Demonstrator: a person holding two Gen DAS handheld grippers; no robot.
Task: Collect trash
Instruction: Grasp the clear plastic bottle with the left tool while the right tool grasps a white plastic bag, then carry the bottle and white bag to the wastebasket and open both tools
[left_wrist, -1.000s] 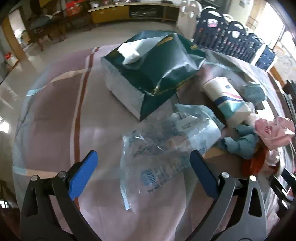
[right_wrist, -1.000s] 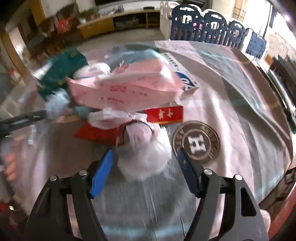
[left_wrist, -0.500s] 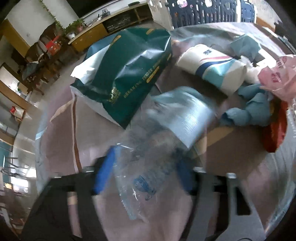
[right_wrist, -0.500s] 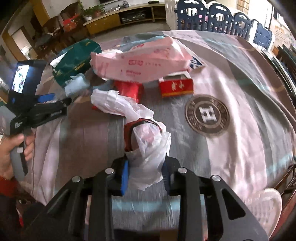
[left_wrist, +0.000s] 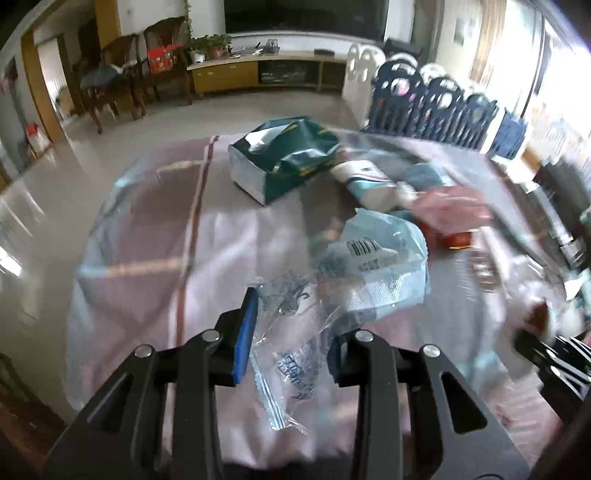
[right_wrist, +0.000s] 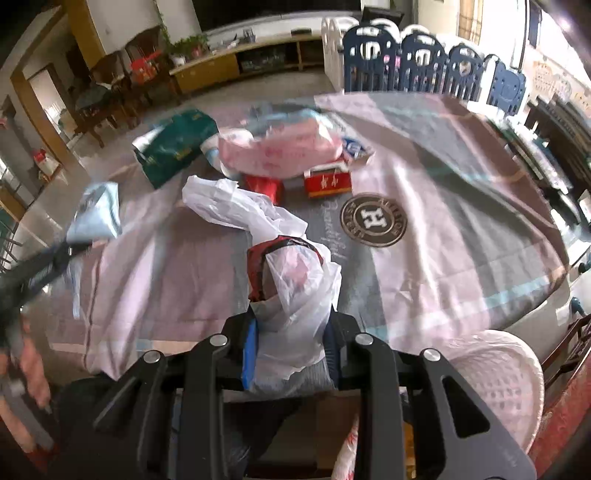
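left gripper (left_wrist: 288, 332) pads: blue, body black
clear wrapper (left_wrist: 295, 332) between them: transparent, blue print
pale blue packet (left_wrist: 384, 258) just ahead: barcode, white panel
tissue pack (left_wrist: 284, 162) far ahead: dark green, gold lettering
tablecloth (left_wrist: 147, 236): pink, brown stripe
right gripper (right_wrist: 290, 343) pads: blue
plastic bag (right_wrist: 295, 295) between them: white, red-black rim
round emblem (right_wrist: 373, 219) ahead-right: brown, white H
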